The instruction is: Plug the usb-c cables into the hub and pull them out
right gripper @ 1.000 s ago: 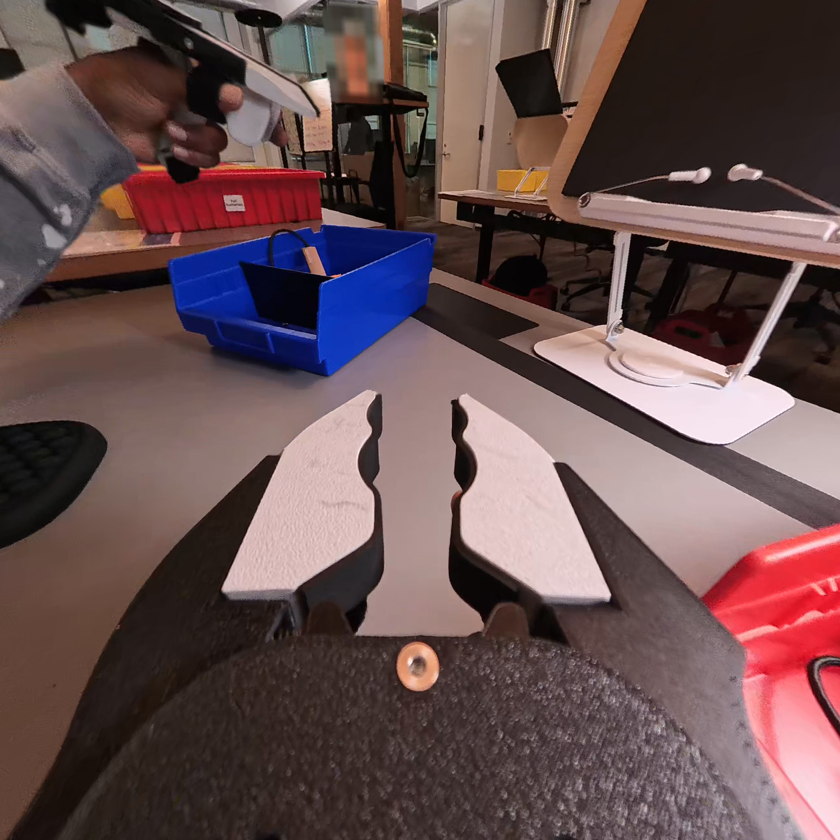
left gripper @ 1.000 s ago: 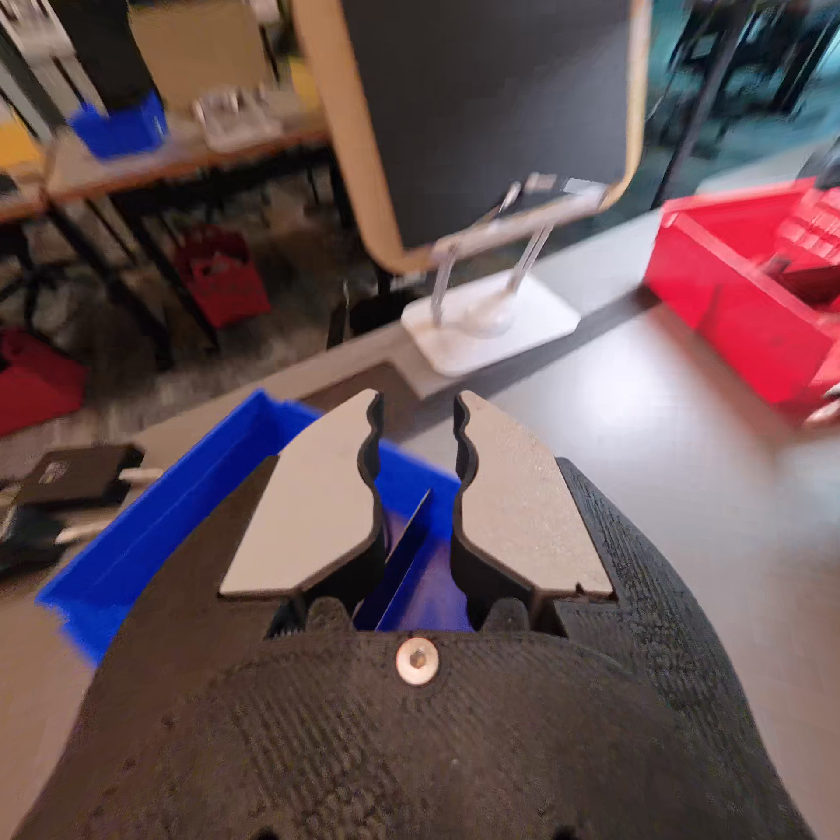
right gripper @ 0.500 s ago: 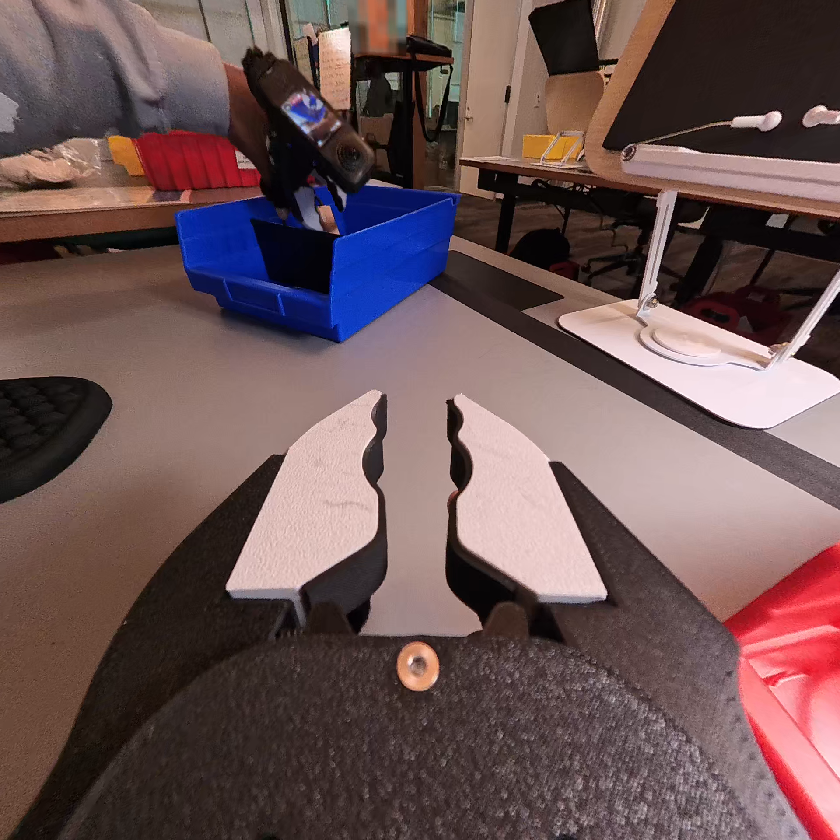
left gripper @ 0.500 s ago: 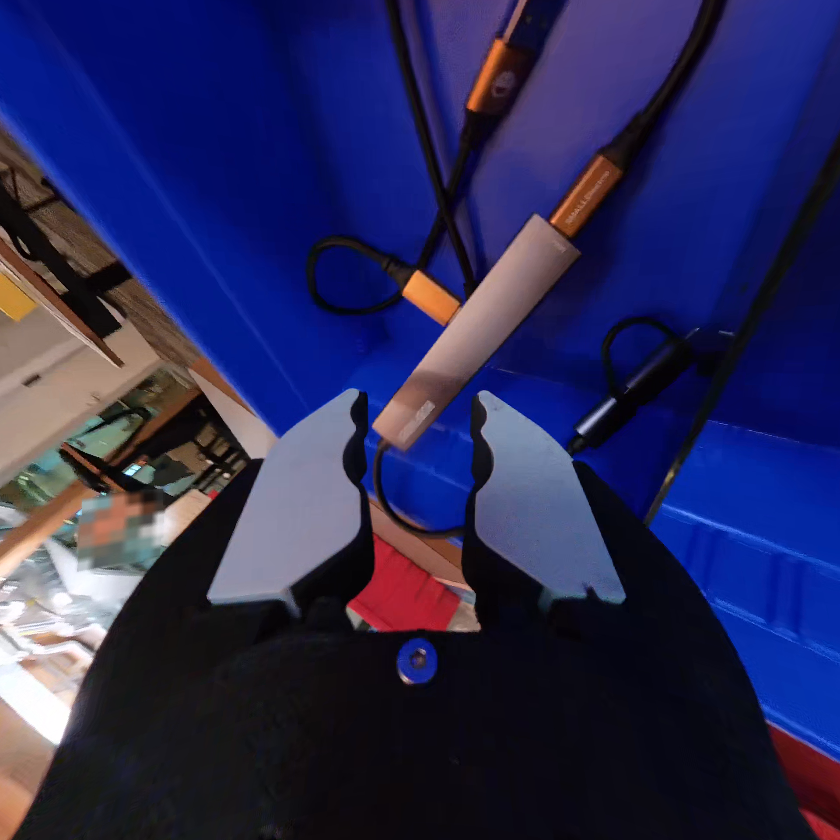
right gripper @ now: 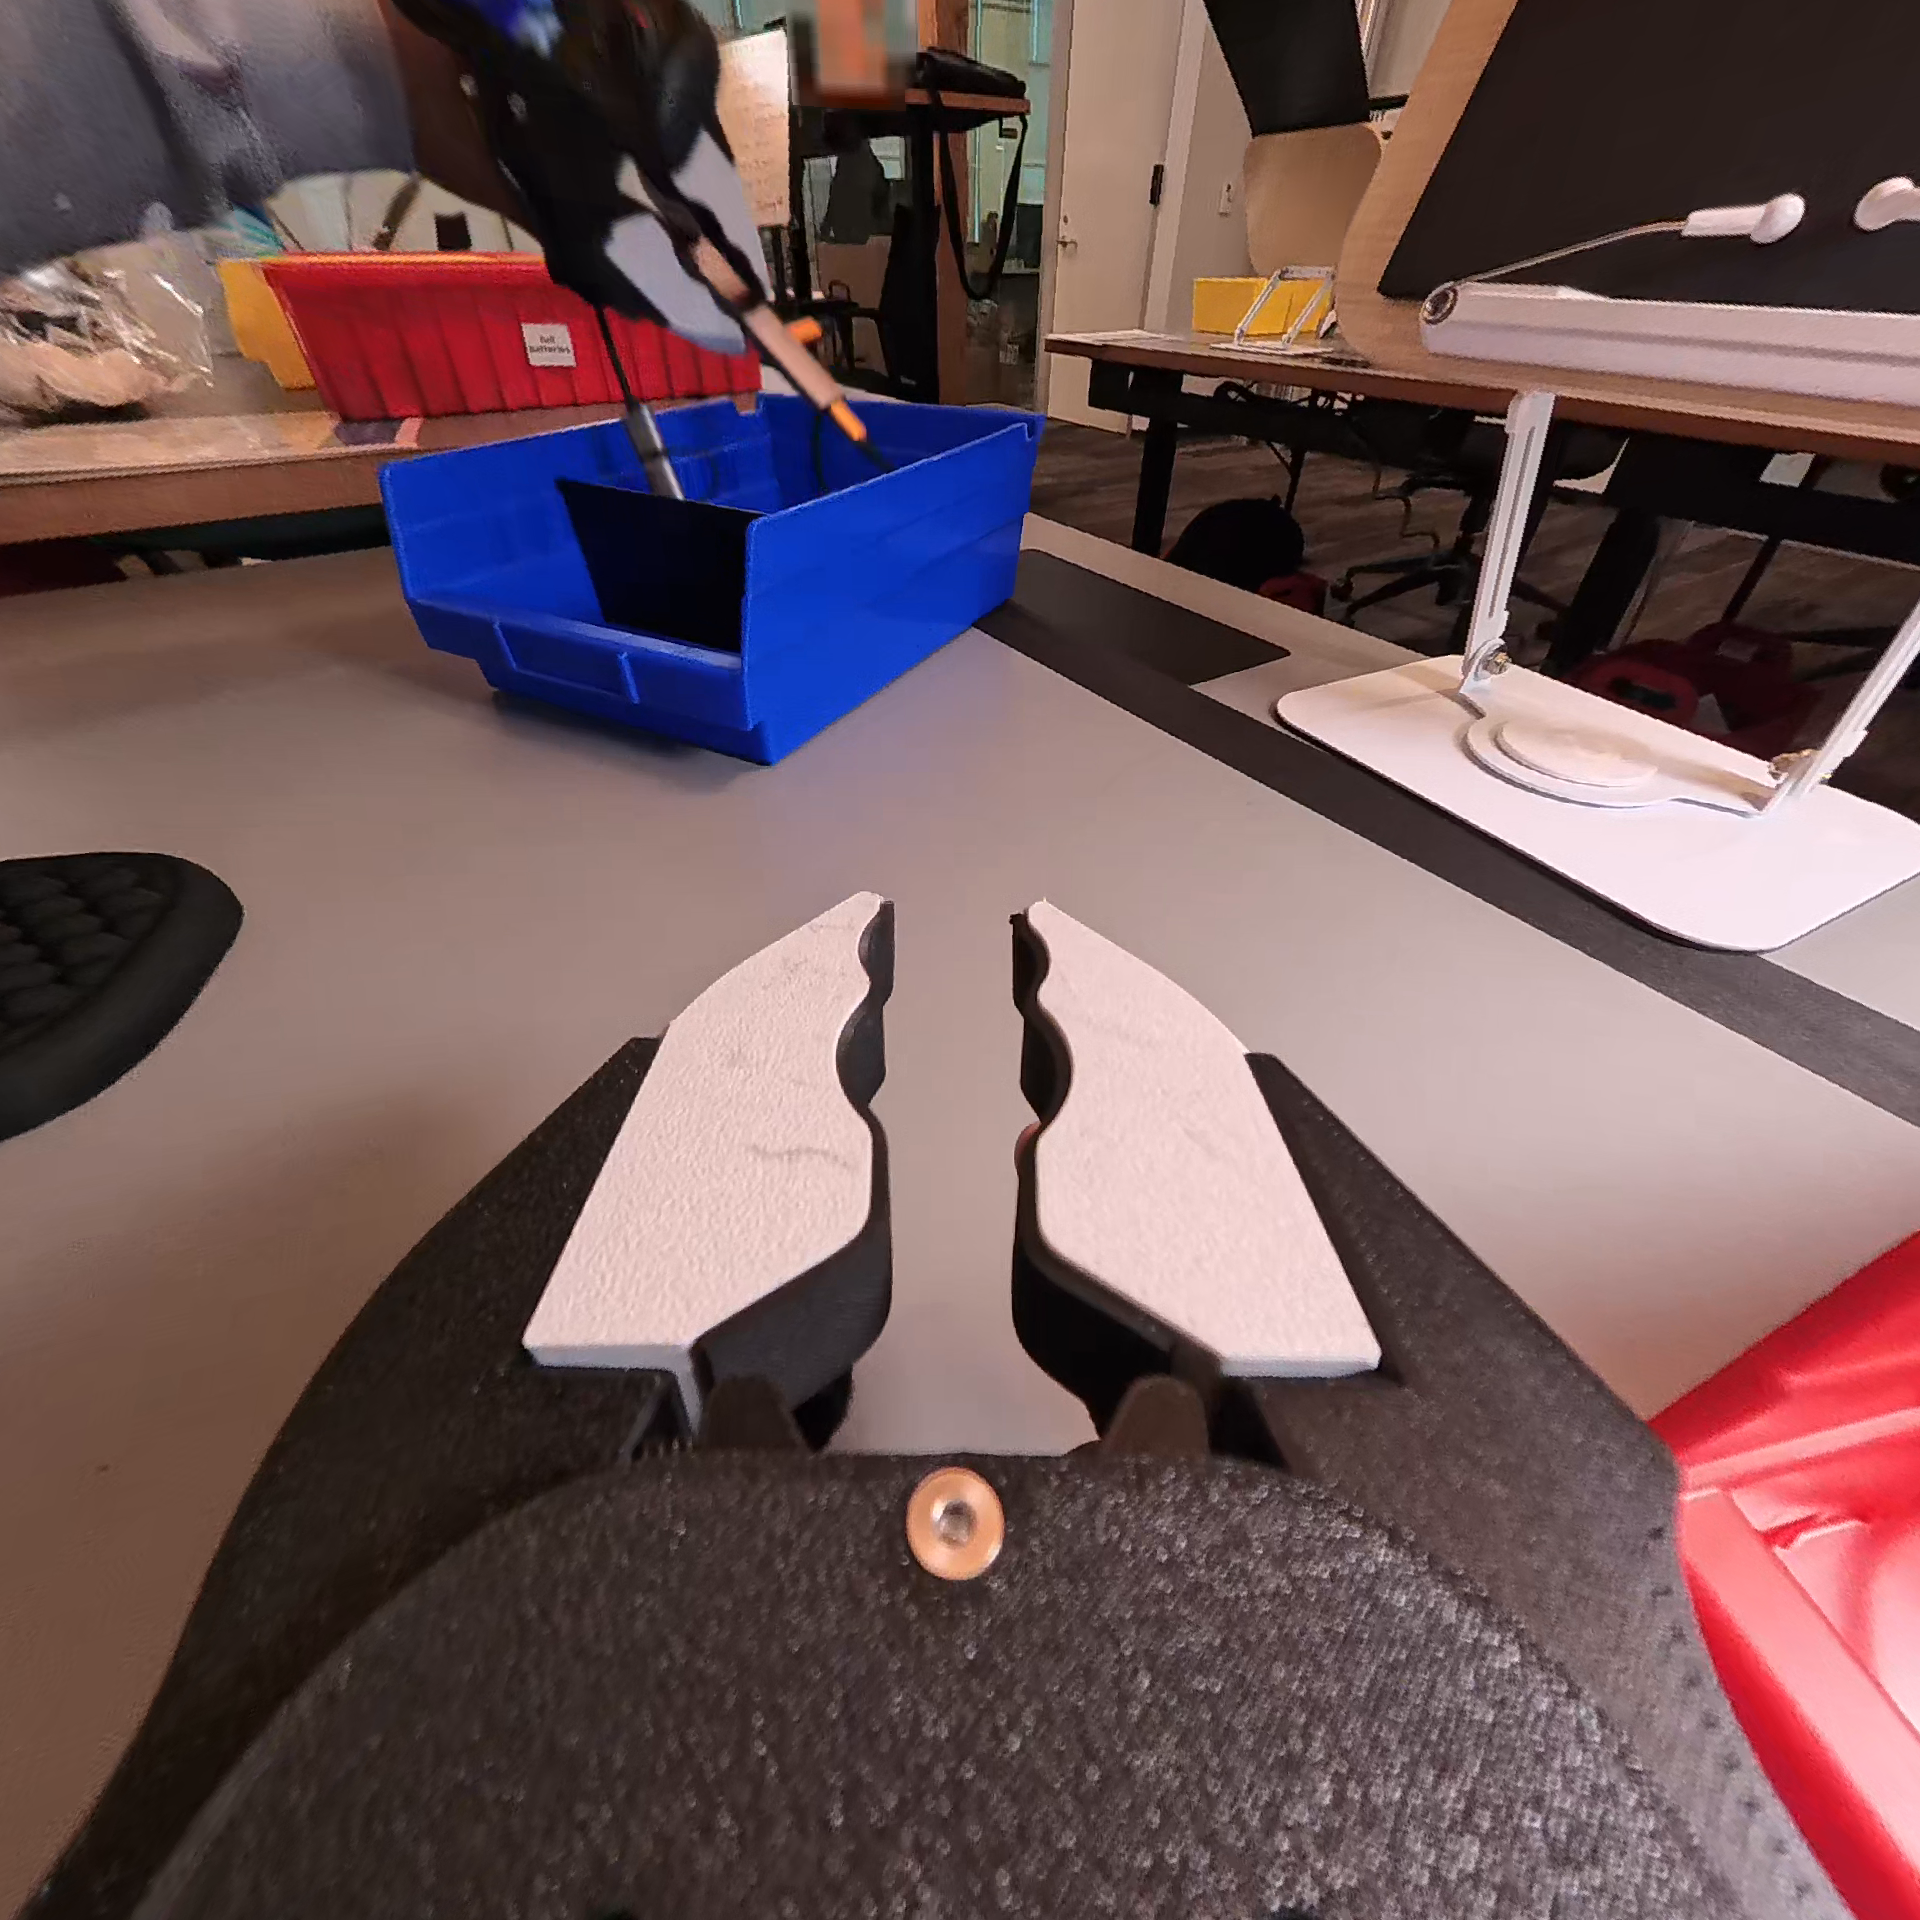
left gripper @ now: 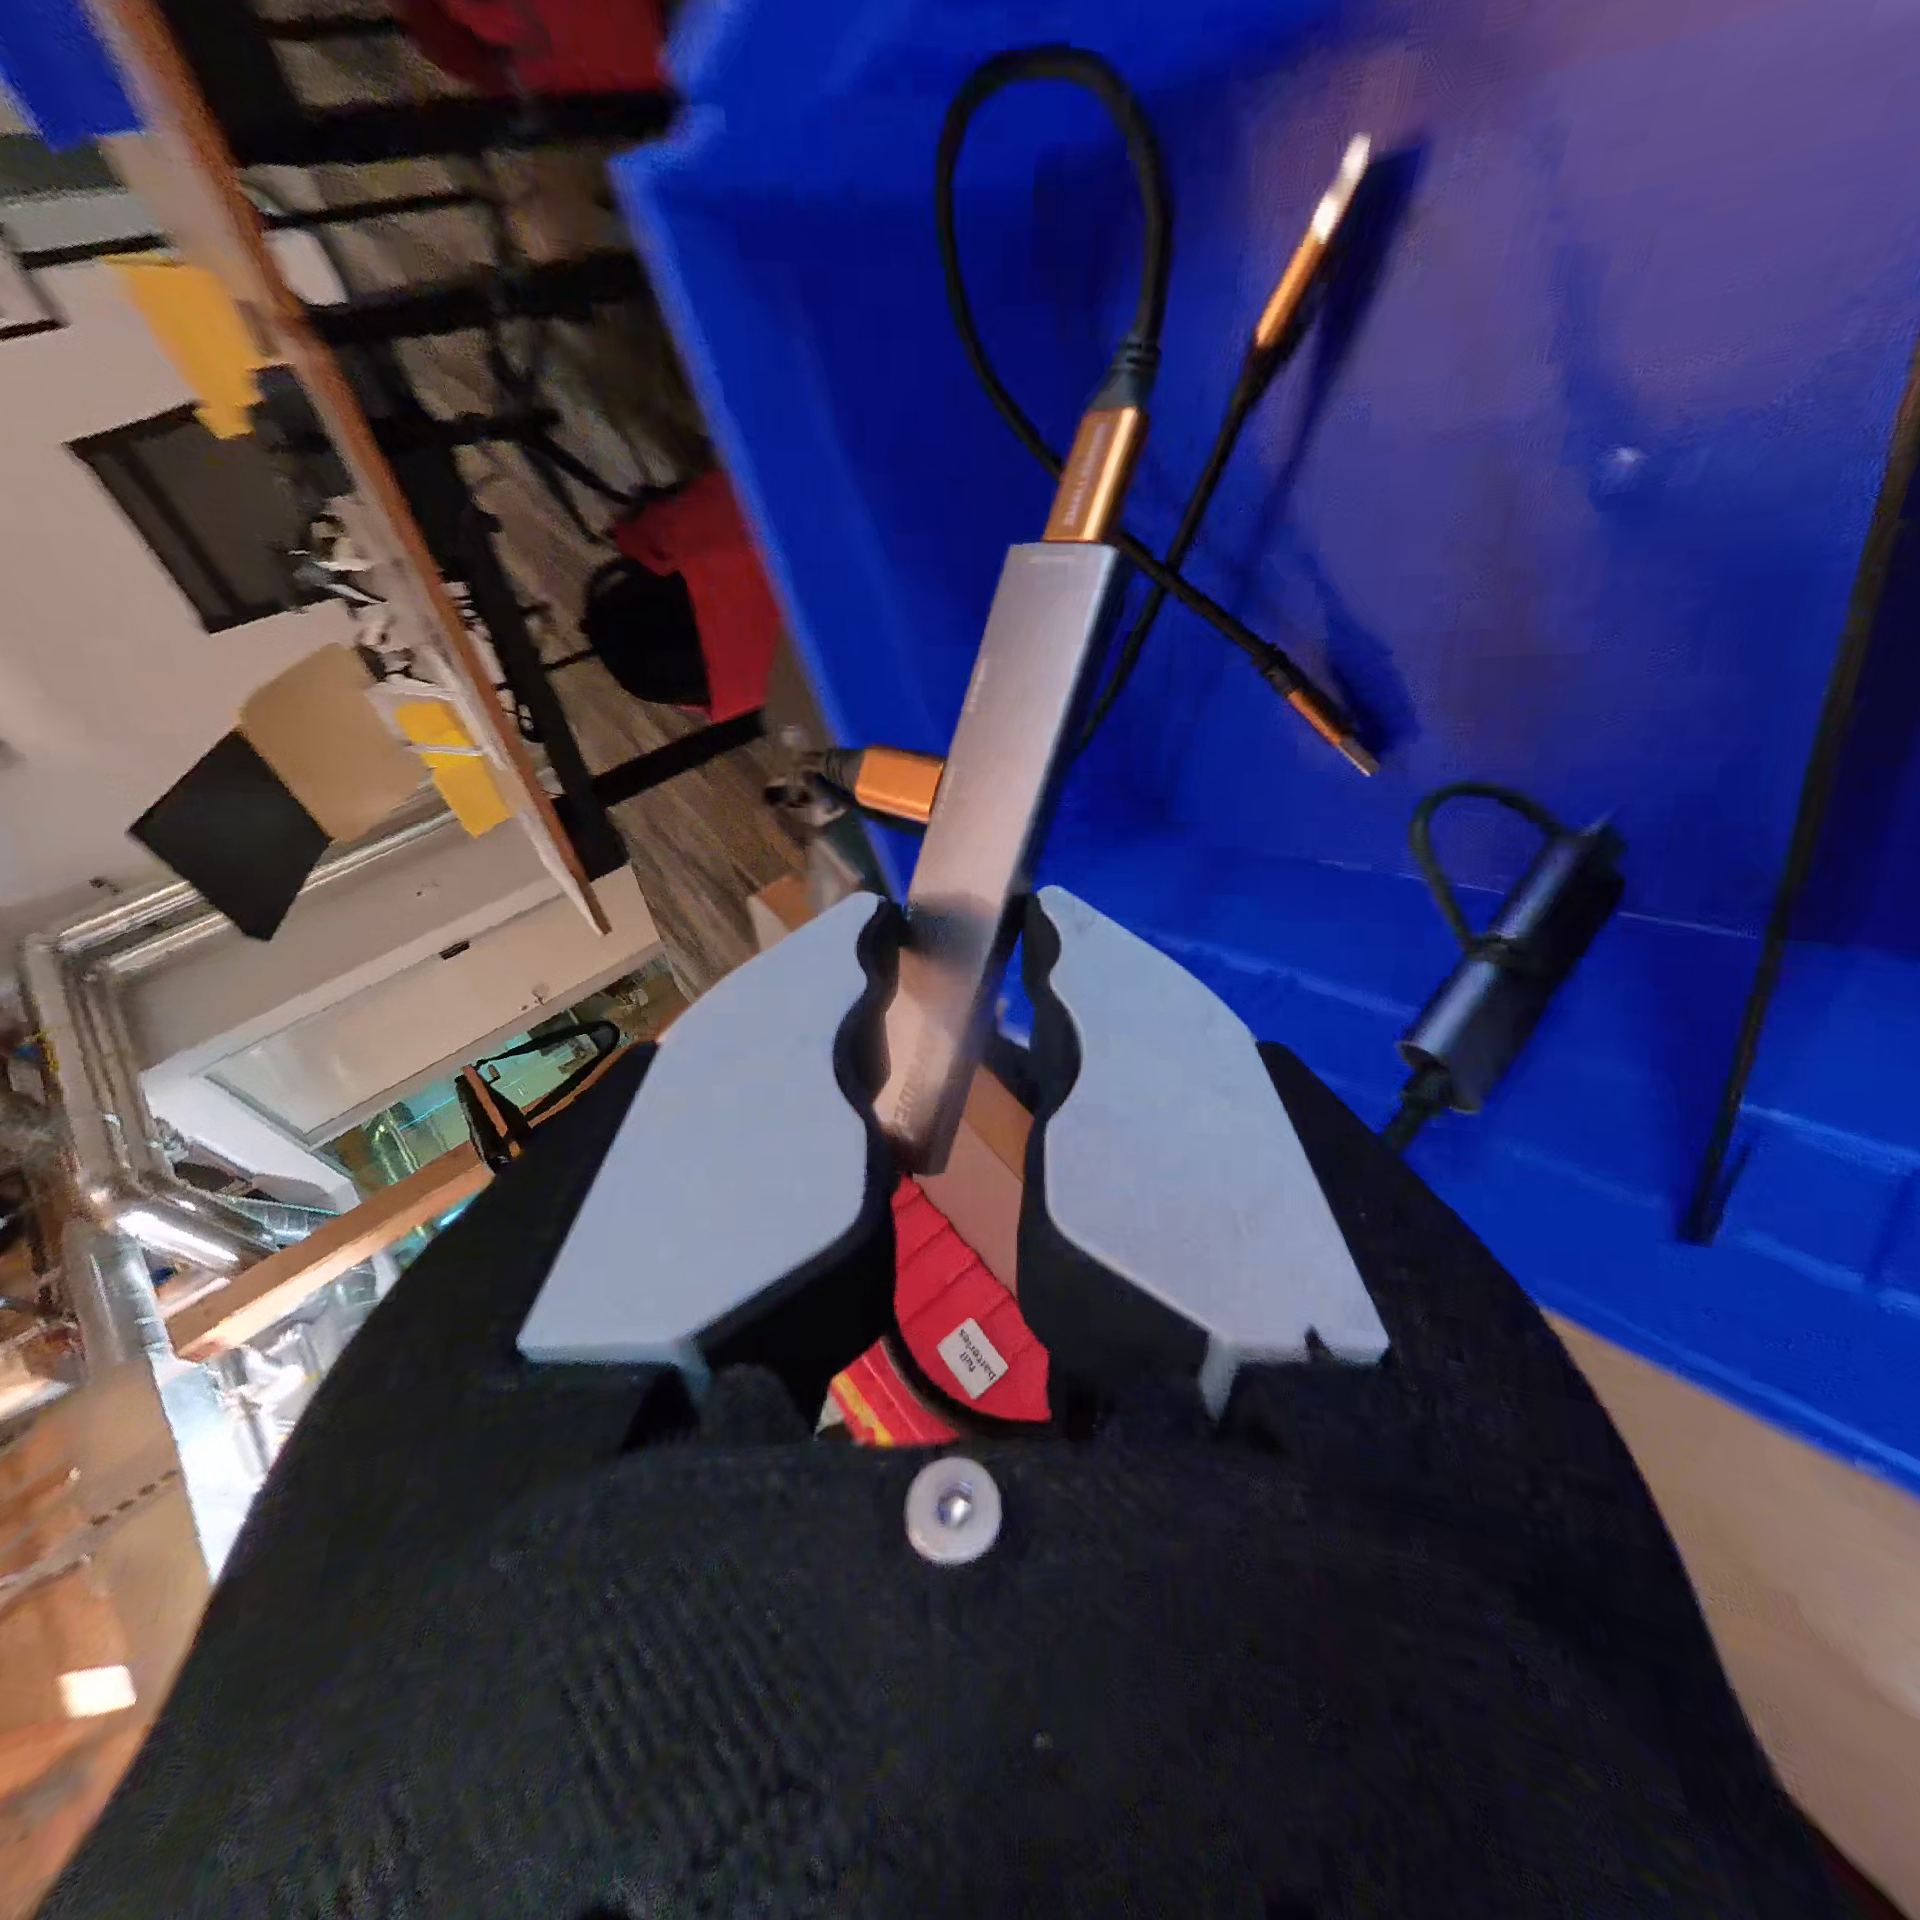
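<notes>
My left gripper is shut on the near end of a slim silver usb hub and holds it up over the blue bin. An orange-collared usb-c cable sits in the hub's far end, and a second orange plug is at its side. Two loose orange plugs dangle on black cable. A dark grey adapter hangs beside them. In the right wrist view the left gripper holds the hub above the bin. My right gripper is open and empty over the grey table.
A white stand carrying a dark board stands on the right. A red bin is at the near right. A black padded mat lies on the left. Another red bin sits on a table behind. A black divider stands in the blue bin.
My left gripper went down into the blue bin, closed on the hub and lifted it up with its cables trailing. My right gripper stayed open and shifted only slightly.
</notes>
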`<state>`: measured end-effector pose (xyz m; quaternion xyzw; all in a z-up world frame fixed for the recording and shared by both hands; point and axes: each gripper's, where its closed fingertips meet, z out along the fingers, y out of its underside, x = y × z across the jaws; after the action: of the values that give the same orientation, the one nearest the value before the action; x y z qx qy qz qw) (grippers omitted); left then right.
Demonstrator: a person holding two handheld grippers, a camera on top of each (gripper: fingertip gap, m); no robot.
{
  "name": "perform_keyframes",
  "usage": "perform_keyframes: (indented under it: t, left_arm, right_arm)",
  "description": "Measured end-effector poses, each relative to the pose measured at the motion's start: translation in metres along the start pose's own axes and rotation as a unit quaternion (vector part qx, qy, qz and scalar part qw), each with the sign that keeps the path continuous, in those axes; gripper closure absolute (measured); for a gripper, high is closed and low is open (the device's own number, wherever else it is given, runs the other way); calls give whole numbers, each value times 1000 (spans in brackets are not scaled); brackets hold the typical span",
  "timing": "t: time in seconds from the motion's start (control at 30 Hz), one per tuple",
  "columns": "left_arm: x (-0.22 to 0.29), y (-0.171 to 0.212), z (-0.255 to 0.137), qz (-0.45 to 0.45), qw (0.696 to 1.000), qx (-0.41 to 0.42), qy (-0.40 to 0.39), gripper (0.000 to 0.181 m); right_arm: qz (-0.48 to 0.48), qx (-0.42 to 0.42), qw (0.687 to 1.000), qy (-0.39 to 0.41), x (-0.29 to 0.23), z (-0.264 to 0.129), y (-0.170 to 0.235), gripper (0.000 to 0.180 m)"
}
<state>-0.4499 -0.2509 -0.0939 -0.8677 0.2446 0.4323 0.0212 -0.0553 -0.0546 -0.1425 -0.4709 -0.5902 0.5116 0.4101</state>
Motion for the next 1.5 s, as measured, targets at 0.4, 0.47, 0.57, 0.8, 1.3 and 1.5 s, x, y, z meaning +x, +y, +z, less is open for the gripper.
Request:
perform_keyframes:
  t: [0.4, 0.47, 0.57, 0.8, 1.3, 1.5]
  left_arm:
    - [-64, -21, -126, -203, 953, 187, -124, 171]
    - [-63, -26, -132, -237, 939, 213, -133, 171]
    - [-59, -36, -141, -285, 913, 257, -142, 170]
    - [-75, -70, -235, -416, 759, 482, -137, 171]
    - [-6, -207, -357, -418, 365, 805, 208, 171]
    - [38, -237, -356, -407, 361, 794, 272, 171]
  right_arm:
    - [-2, 40, 999, 8, 2, -5, -37, 159]
    - [0, 54, 999, 5, 1, -5, -51, 159]
    - [-11, 73, 997, -1, -2, -5, -75, 160]
    - [-33, 163, 986, -19, -14, -13, -170, 160]
    - [-15, 215, 970, -111, -45, -21, -178, 157]
    - [27, 214, 958, -191, -81, -5, -171, 144]
